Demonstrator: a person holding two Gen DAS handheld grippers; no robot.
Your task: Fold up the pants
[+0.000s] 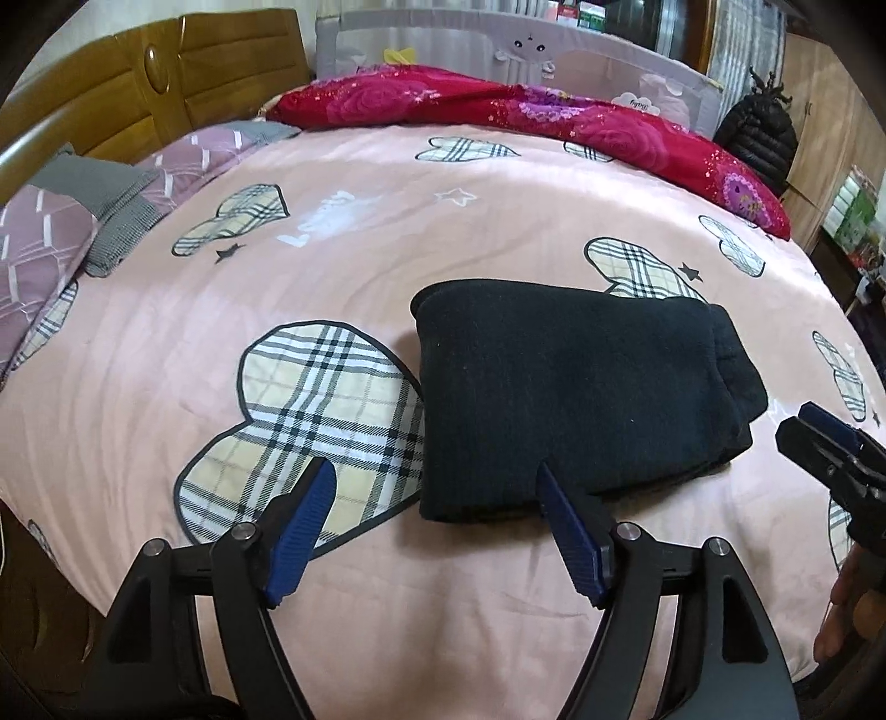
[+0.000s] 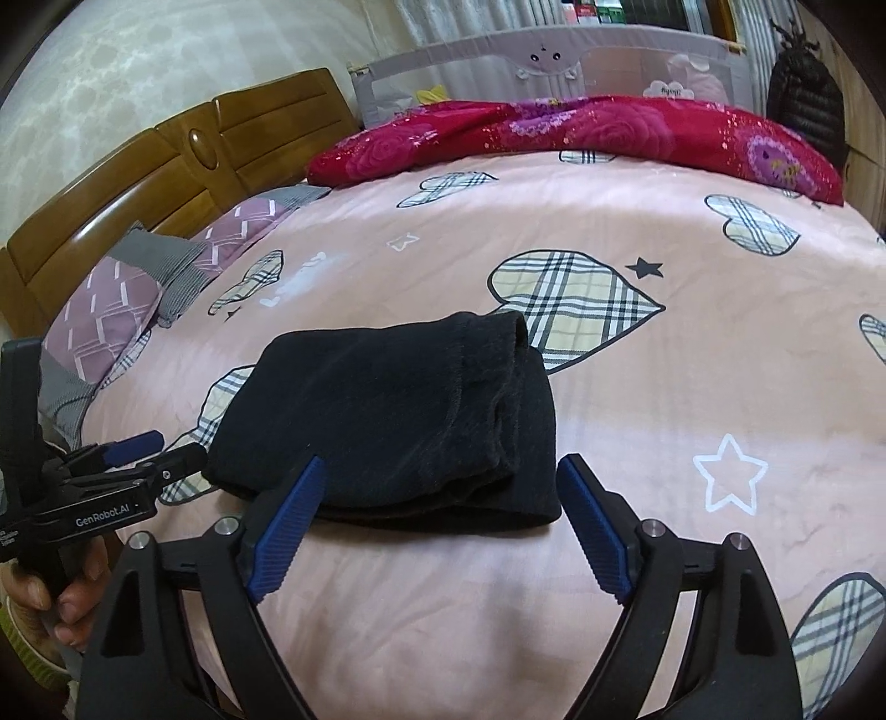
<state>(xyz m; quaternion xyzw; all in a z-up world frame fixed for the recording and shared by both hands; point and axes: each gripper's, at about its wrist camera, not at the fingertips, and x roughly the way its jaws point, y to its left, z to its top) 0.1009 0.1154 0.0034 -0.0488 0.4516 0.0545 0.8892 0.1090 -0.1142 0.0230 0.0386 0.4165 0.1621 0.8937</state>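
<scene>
pants: black knit pants folded into a compact bundle on the pink heart-print bed sheet, long axis across both views | left gripper jaws wide, empty, at near-left edge | right gripper jaws wide, empty, straddling near edge, equally near | hidden: underside layers, waistband indistinct

We see the folded pants lying on the bedsheet, near its front edge. Behind them, a quilt runs along the far side before the bed rail. Pillows sit left, against the headboard.
</scene>
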